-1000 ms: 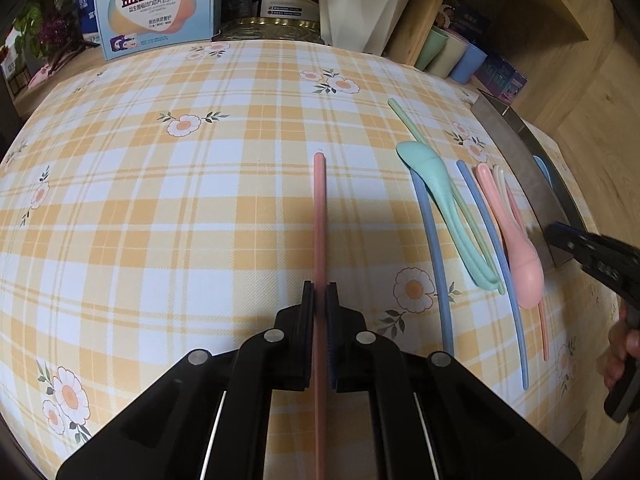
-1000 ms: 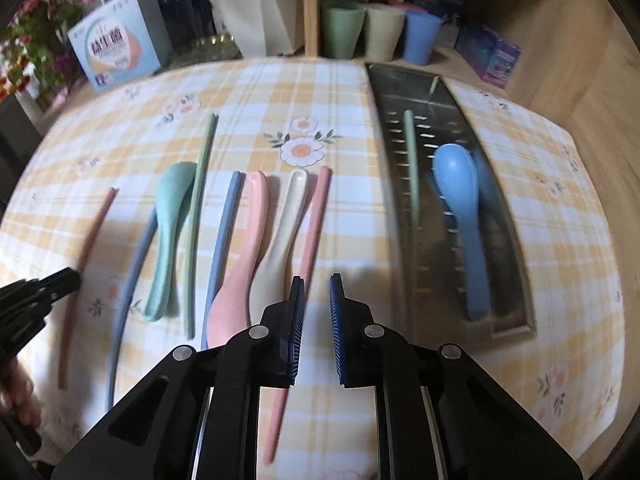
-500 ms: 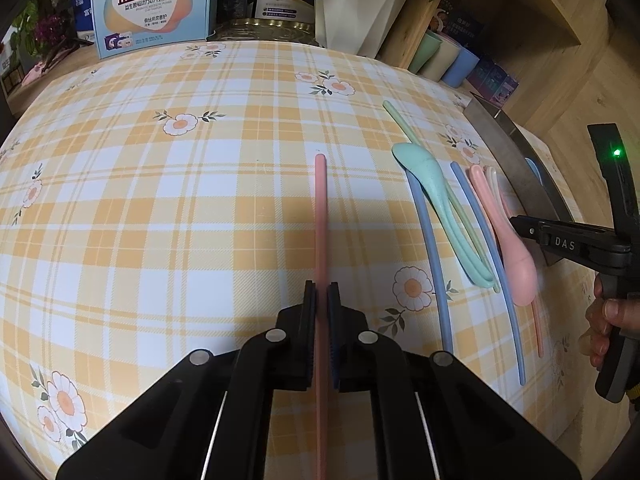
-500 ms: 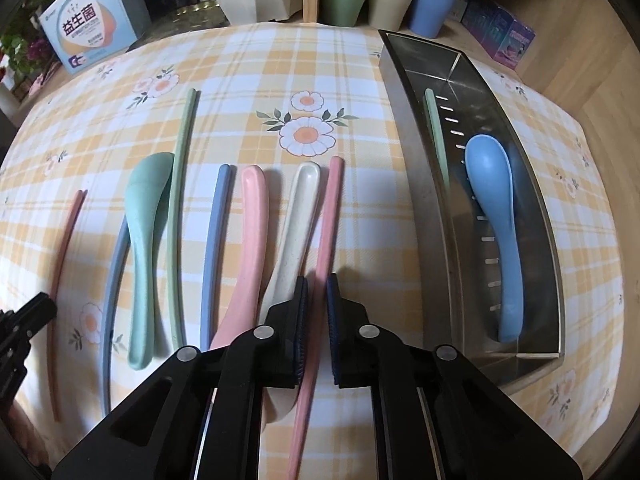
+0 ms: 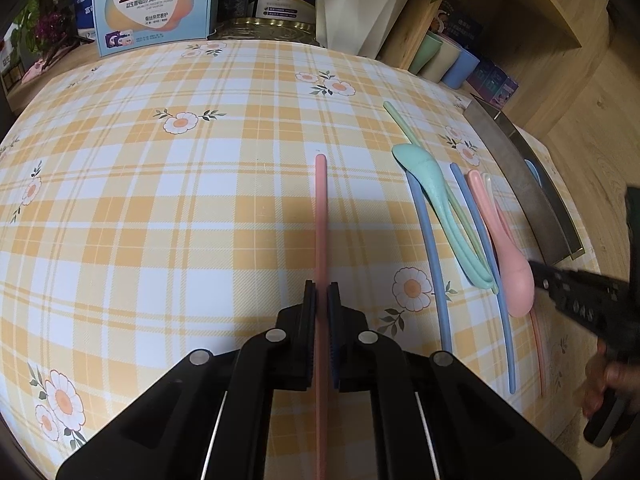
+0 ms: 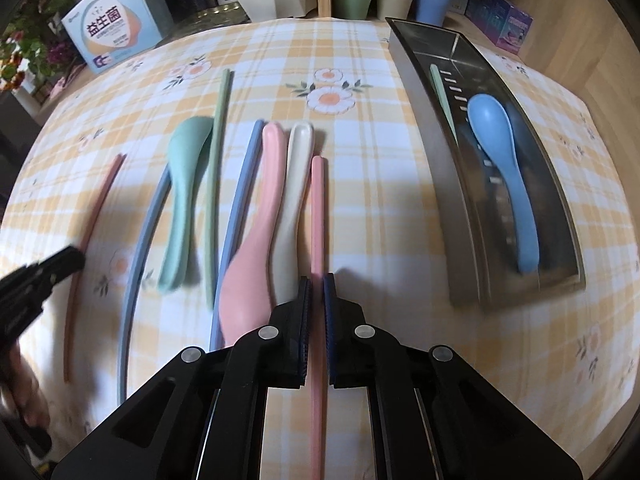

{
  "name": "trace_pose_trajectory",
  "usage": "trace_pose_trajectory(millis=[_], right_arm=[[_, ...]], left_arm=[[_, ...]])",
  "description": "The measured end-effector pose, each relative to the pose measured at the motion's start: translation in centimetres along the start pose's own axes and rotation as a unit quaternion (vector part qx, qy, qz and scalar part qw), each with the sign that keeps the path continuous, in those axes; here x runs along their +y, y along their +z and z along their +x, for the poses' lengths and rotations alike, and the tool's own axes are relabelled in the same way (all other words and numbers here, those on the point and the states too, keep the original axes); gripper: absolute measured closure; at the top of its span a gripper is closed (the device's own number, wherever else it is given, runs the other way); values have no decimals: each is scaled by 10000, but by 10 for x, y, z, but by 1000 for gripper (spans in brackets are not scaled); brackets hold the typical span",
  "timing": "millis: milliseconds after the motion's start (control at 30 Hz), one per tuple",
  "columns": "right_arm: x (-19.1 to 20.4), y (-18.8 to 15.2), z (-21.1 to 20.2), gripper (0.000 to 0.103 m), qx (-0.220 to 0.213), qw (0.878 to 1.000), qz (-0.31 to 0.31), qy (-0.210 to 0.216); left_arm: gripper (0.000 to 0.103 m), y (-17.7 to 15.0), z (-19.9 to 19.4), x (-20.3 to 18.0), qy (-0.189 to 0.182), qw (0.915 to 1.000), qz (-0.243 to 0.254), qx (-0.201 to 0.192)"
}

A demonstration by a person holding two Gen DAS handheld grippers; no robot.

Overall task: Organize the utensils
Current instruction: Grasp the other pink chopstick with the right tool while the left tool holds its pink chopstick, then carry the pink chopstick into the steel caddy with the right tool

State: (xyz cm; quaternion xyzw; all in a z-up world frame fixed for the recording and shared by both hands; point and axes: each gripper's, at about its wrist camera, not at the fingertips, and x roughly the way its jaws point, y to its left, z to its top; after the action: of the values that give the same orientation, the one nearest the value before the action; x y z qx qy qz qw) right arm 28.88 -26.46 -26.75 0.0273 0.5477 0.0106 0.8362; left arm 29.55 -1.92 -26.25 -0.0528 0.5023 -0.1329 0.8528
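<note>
Pickup step: the left tool [image 5: 321,296] clamps one pink chopstick [image 5: 321,216]; the right tool [image 6: 317,292] closes around its mate [image 6: 317,216]. Next, lift both toward the metal tray [image 6: 436,184].

The left gripper [image 5: 321,292] sits low at bottom centre of its frame, jaws nearly closed around a pink chopstick [image 5: 321,216]. The right gripper [image 6: 317,284] likewise, clamping another pink chopstick [image 6: 317,216].
</note>
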Motion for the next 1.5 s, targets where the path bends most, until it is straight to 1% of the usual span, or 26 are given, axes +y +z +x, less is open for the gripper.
trace_pose_trajectory(millis=[133, 300, 567, 633, 833, 1033, 1133, 1200, 1267, 1333, 1500], right_arm=[[-2, -18, -7, 97, -100, 9999, -20, -7], [-5, -30, -11, 96, -203, 9998, 41, 26], [-10, -44, -17, 95, -148, 9997, 129, 151], [-12, -46, -17, 95, -181, 9995, 161, 213], [-11, -49, -18, 95, -282, 9992, 181, 211], [-14, -52, -18, 95, -378, 9986, 240, 272], [-15, -53, -19, 95, -401, 9983, 284, 298], [-16, -54, -19, 95, -365, 9982, 322, 340], [-16, -55, -19, 95, -326, 9982, 328, 371], [-17, -56, -20, 95, -317, 9982, 333, 398], [-17, -58, -20, 95, -360, 9977, 378, 425]], left_arm=[[96, -1, 0, -1, 35, 10000, 34, -7], [96, -2, 1, -3, 76, 9999, 134, -25], [96, -2, 1, -5, 138, 9997, 203, -38], [96, -1, 1, -5, 152, 9997, 203, -36], [95, -1, 2, -6, 167, 9996, 205, -30], [95, -2, 2, -8, 317, 9989, 331, -21], [96, 0, 2, -8, 300, 9989, 352, 34], [97, 2, 2, -2, 132, 9996, 195, 130], [97, 3, 1, 1, 66, 9998, 94, 159], [97, 1, -2, 4, 162, 9997, 51, 152], [97, -1, -19, 17, 80, 9996, -269, 50]])
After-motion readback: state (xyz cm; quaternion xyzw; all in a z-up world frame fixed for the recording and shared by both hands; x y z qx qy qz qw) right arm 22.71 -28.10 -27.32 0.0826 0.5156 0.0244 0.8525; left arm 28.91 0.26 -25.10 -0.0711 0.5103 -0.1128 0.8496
